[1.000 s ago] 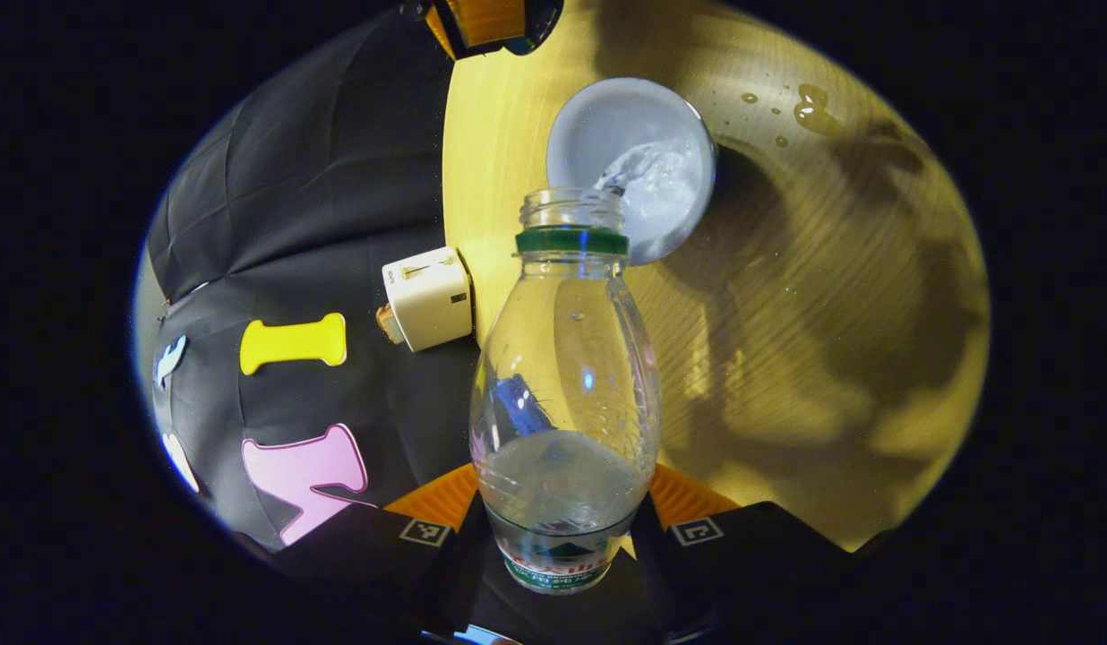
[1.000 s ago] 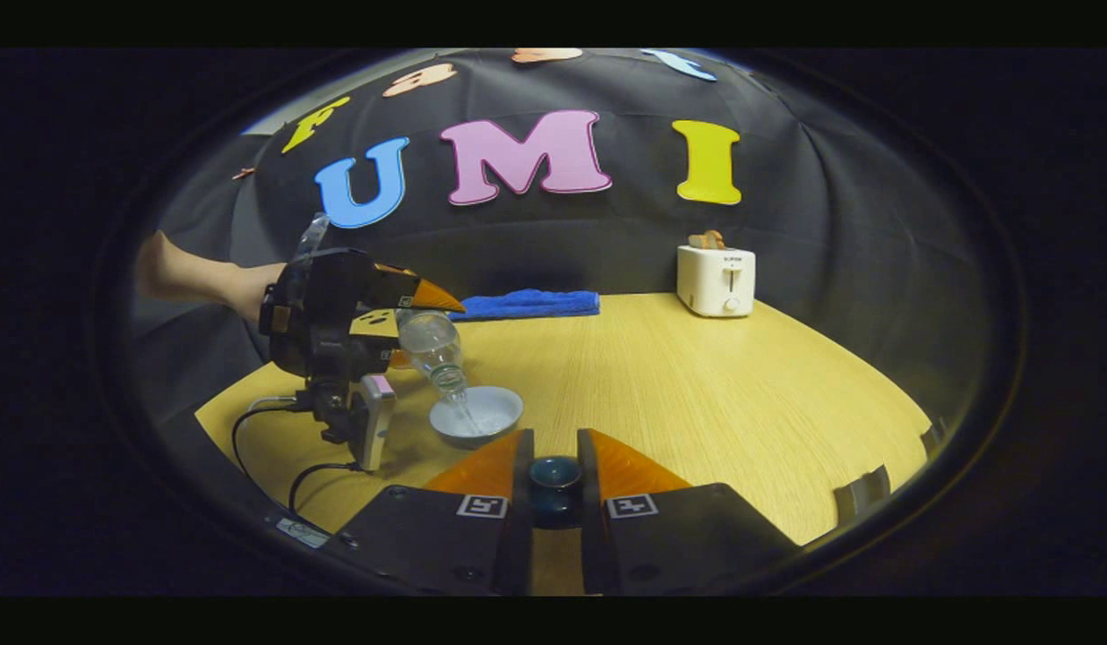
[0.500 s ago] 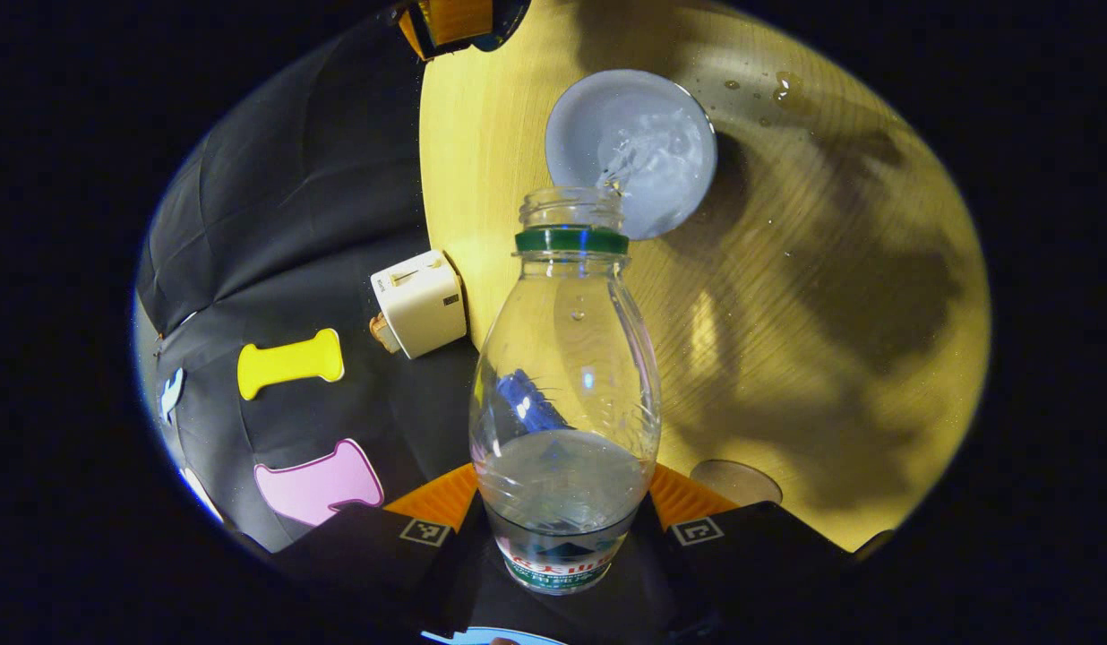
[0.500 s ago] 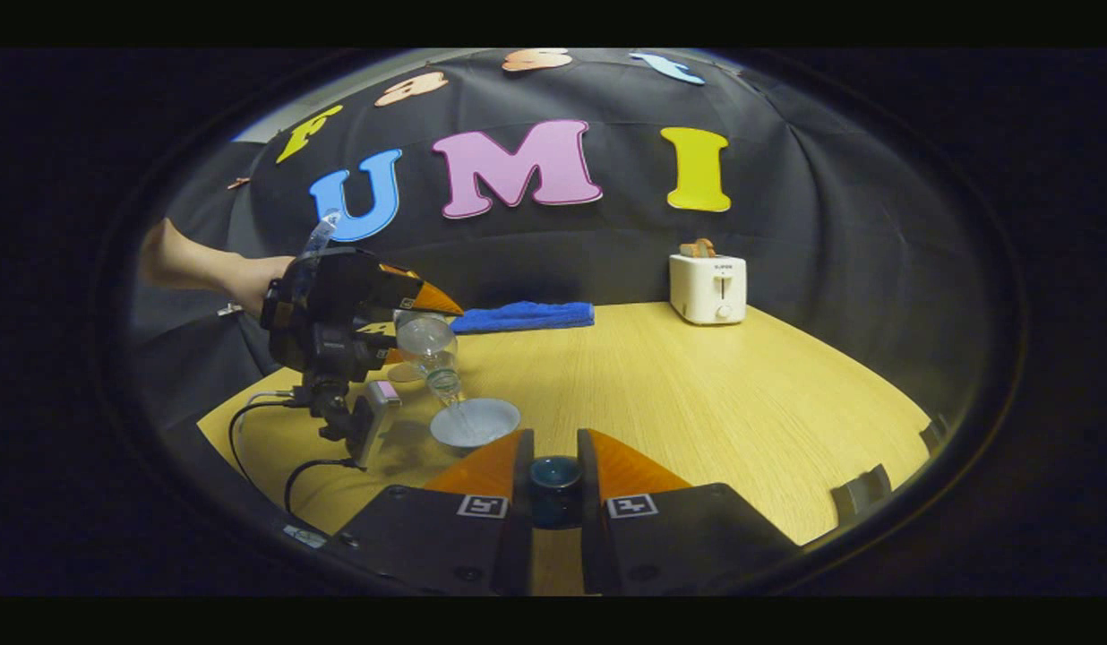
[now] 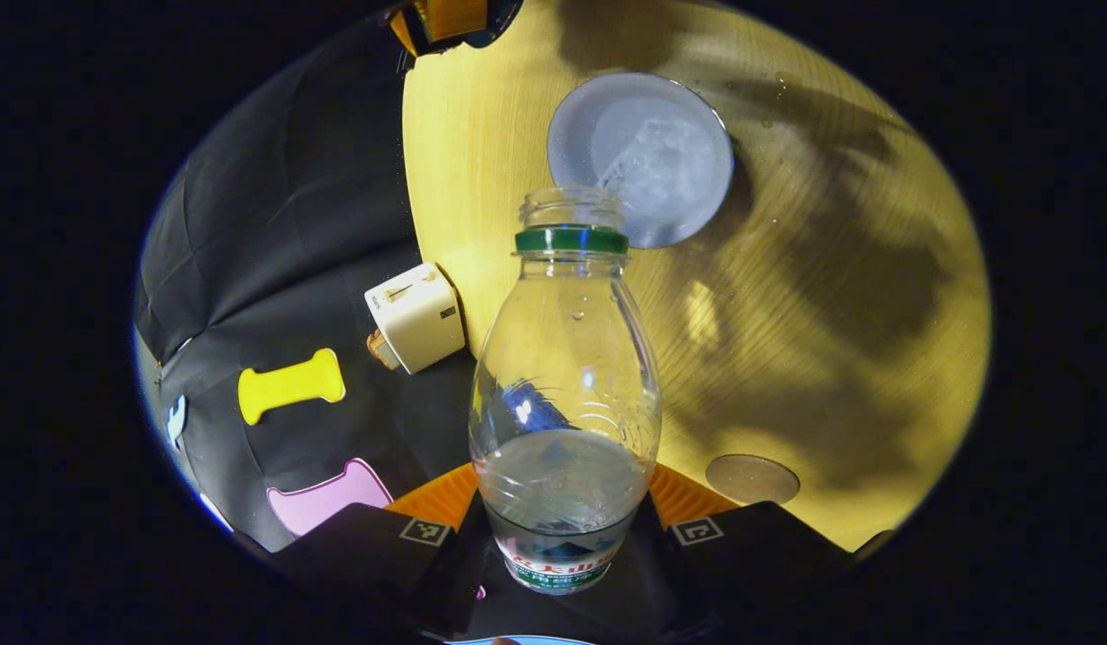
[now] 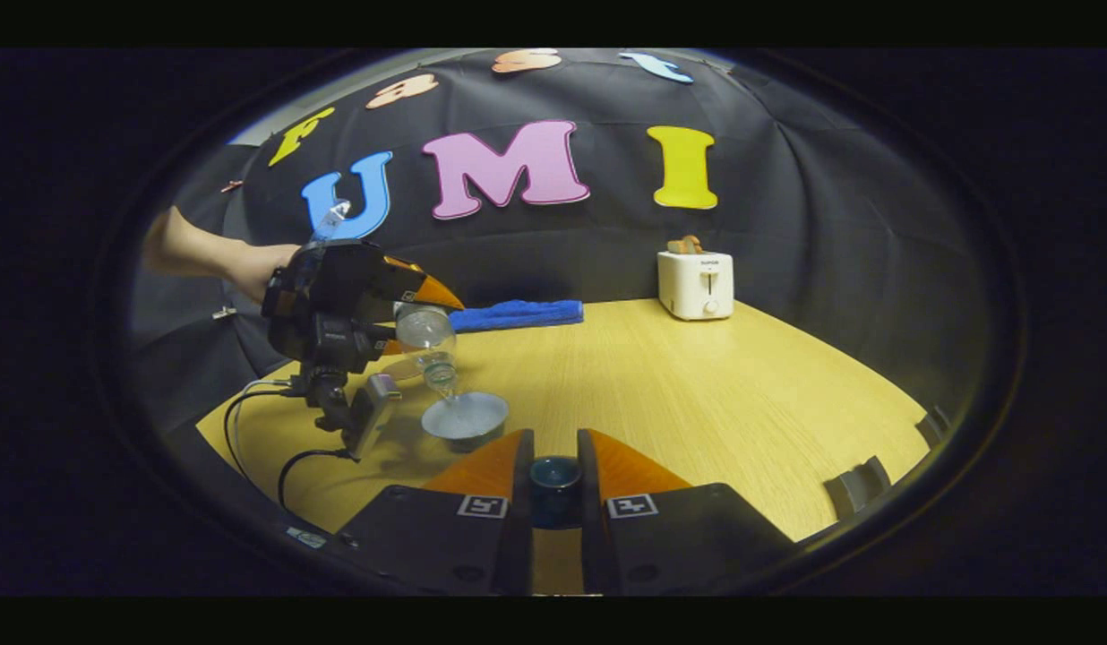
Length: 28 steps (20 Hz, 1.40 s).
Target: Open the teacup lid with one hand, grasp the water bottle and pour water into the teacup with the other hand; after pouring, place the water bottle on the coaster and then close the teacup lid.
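Clamped in my left tongs (image 5: pixel 561 528), the water bottle (image 5: pixel 564 394) tilts mouth-down over the open teacup (image 5: pixel 641 157) on the table (image 5: pixel 840 296). Right gripper view: my right tongs (image 6: pixel 554 488) pinch the teacup lid (image 6: pixel 554 472).

This was a staged recording booth, not a real kitchen: black cloth (image 6: pixel 831 269) walled in a pale wooden desk (image 6: pixel 697 385), with a white toaster (image 6: pixel 695 284) and a folded blue towel (image 6: pixel 516 314) set far ahead of the tool.
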Available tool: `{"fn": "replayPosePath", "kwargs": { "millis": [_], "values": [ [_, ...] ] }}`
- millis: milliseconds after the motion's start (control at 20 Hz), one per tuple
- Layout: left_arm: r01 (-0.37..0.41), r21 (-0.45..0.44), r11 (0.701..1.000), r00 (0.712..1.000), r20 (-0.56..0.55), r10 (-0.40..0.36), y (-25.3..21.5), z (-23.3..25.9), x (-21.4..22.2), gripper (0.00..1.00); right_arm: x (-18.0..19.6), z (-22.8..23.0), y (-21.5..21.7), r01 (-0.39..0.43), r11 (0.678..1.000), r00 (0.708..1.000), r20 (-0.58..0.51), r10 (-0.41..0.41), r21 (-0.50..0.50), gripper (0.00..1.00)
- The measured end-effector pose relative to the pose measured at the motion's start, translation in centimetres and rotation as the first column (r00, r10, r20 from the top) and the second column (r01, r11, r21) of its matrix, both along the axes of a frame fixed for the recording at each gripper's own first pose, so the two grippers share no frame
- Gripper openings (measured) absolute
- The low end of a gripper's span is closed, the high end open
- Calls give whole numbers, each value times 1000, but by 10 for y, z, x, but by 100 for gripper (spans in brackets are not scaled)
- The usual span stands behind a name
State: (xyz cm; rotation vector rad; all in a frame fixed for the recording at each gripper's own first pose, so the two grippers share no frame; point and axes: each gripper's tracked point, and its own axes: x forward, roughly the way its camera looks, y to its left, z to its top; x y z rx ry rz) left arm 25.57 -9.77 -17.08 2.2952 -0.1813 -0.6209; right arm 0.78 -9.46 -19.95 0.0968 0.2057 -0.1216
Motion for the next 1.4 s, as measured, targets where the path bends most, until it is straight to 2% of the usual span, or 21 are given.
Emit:
{"fn": "replayPosePath", "kwargs": {
  "millis": [50,100,250,350,450,500,550,600,650,800,1150,1200,1400],
  "values": [
    [2,7,1000,1000,-1,-2,1,0,-1,74,-1,0,-1,4,1000,1000,0,-4,1,29],
    [5,16,1000,1000,0,-5,0,1,1,74,0,1,-2,8,1000,1000,2,-8,4,22],
    [0,36,999,1000,7,0,4,3,4,74,1,4,-3,16,1000,1000,6,-16,11,29],
    [3,47,999,1000,12,-4,3,7,5,74,1,7,-2,16,1000,1000,9,-16,9,29],
    [11,49,999,1000,16,-12,2,10,6,74,1,9,-1,14,1000,1000,10,-14,4,22],
    [13,47,999,1000,17,-14,2,11,6,74,2,10,0,13,1000,1000,10,-13,3,29],
    [16,47,999,1000,15,-17,1,9,5,74,2,11,0,13,1000,1000,12,-13,4,25],
    [18,50,999,1000,16,-19,1,8,5,75,2,11,0,13,1000,1000,13,-14,6,29],
    [18,53,998,1000,15,-19,0,9,5,75,2,13,0,13,1000,1000,16,-13,7,22],
    [29,57,998,999,20,-30,-6,13,5,75,2,14,0,18,1000,1000,20,-18,9,29],
    [7,70,998,1000,15,-8,-2,9,11,75,6,16,1,18,1000,1000,18,-18,14,29],
    [7,68,998,1000,16,-8,-1,9,9,75,7,16,2,17,1000,1000,19,-17,12,22],
    [-18,40,999,1000,8,18,4,7,13,75,11,20,4,15,1000,1000,20,-15,15,29]
  ]
}}
